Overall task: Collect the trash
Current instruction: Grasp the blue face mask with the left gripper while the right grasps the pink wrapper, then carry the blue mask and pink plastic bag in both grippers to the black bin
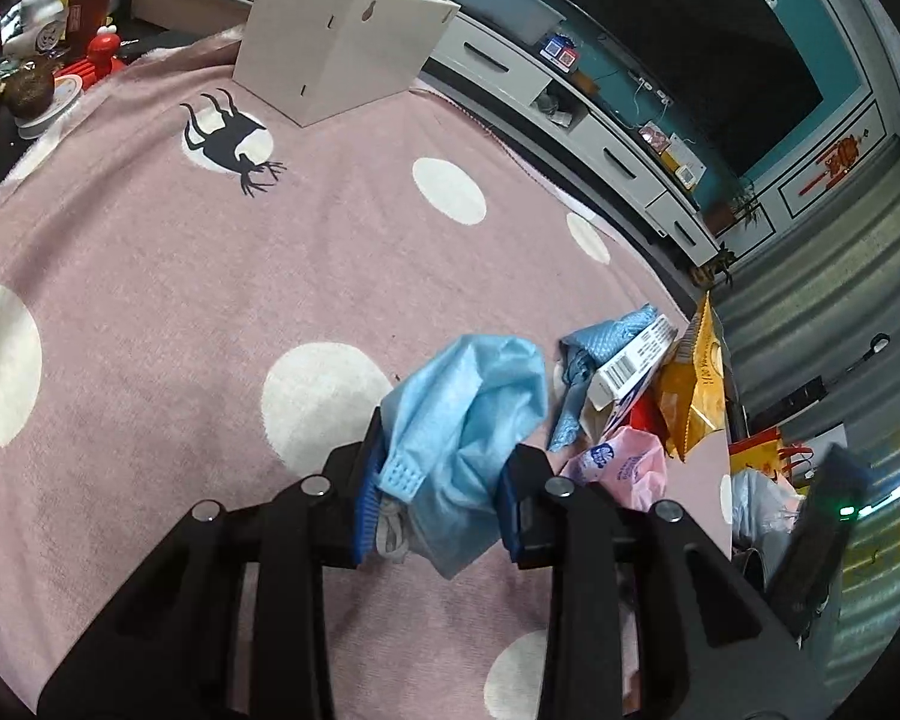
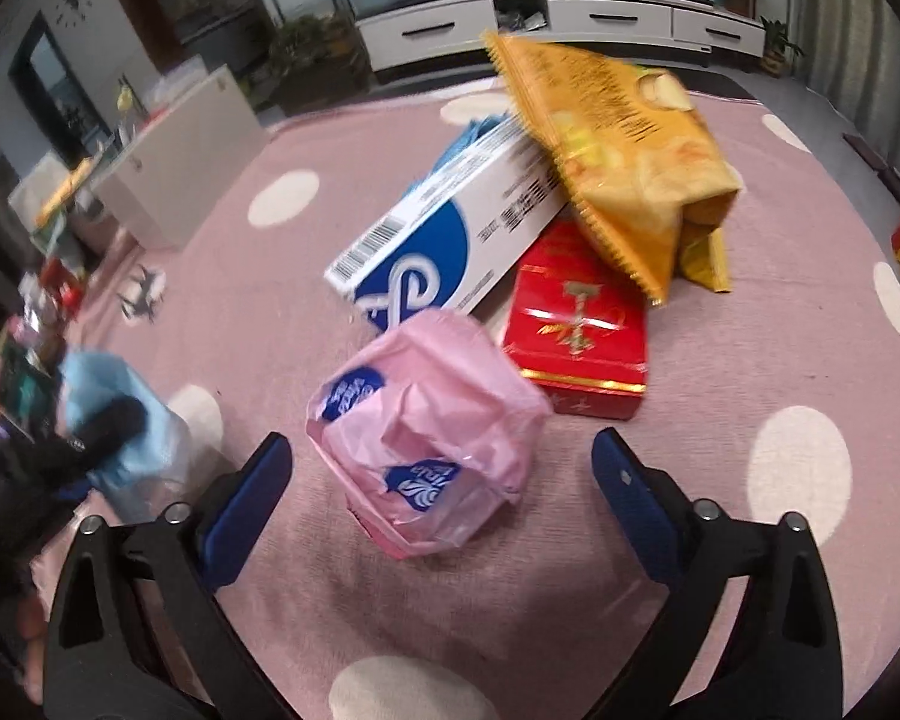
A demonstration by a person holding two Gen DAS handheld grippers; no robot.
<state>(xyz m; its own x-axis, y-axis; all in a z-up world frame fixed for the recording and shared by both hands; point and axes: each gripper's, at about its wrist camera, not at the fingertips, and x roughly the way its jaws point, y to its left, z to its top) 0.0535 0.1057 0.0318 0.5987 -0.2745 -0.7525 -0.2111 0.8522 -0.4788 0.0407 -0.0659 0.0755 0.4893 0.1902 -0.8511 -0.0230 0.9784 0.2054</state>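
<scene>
Blue face mask (image 1: 468, 420) sits clamped in the left gripper (image 1: 444, 498) above the surface (pickup done), while the right gripper (image 2: 444, 504), jaws spread, straddles the pink wrapper (image 2: 426, 438) and need only close.

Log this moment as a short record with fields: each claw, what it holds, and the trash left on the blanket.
left claw: shut on blue face mask
right claw: open, pink wrapper between its fingers, not gripped
trash pile: white and blue box, red box, yellow snack bag
surface: pink dotted blanket
</scene>
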